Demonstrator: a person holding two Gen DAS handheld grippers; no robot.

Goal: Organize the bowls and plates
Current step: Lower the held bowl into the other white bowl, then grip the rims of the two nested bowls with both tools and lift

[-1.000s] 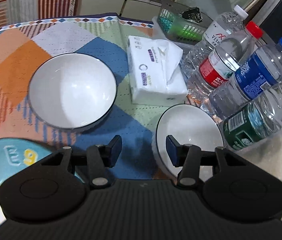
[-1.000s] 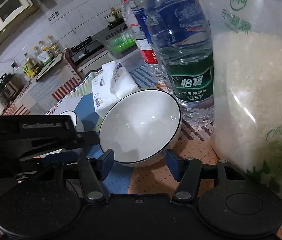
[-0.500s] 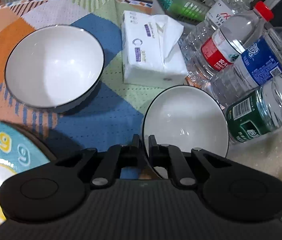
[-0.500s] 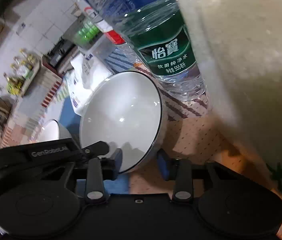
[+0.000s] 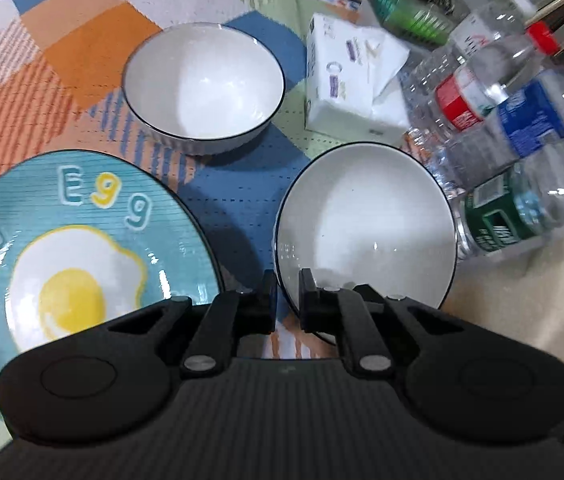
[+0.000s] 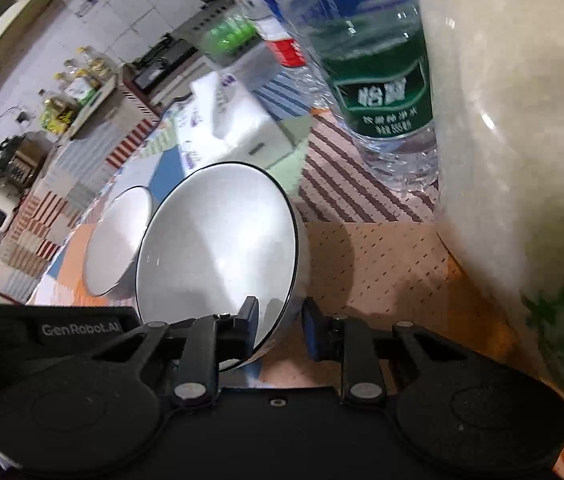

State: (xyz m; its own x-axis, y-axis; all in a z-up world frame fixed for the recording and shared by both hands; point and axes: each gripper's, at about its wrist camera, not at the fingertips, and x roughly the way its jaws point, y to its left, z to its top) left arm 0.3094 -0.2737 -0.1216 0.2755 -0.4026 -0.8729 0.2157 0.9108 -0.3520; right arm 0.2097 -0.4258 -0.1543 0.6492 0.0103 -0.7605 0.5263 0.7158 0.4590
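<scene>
My left gripper point(image 5: 285, 294) is shut on the near left rim of a white bowl with a black rim point(image 5: 366, 224), which is tilted and lifted a little. The same bowl point(image 6: 217, 256) shows in the right wrist view, its rim between the fingers of my right gripper point(image 6: 279, 326), which stands partly open around it. A second white bowl point(image 5: 203, 84) sits on the patchwork tablecloth further back; it also shows in the right wrist view point(image 6: 115, 246). A blue egg-print plate point(image 5: 69, 248) lies at the near left.
A tissue pack point(image 5: 350, 80) lies behind the held bowl. Several water bottles point(image 5: 514, 128) crowd the right side. A big bag of rice point(image 6: 522, 152) stands close on the right. A green basket point(image 5: 410, 12) stands at the back.
My left gripper closed on the bowl's rim and tilted it up. My right gripper narrowed around the bowl's rim. The view pulled back, so the egg plate is in view.
</scene>
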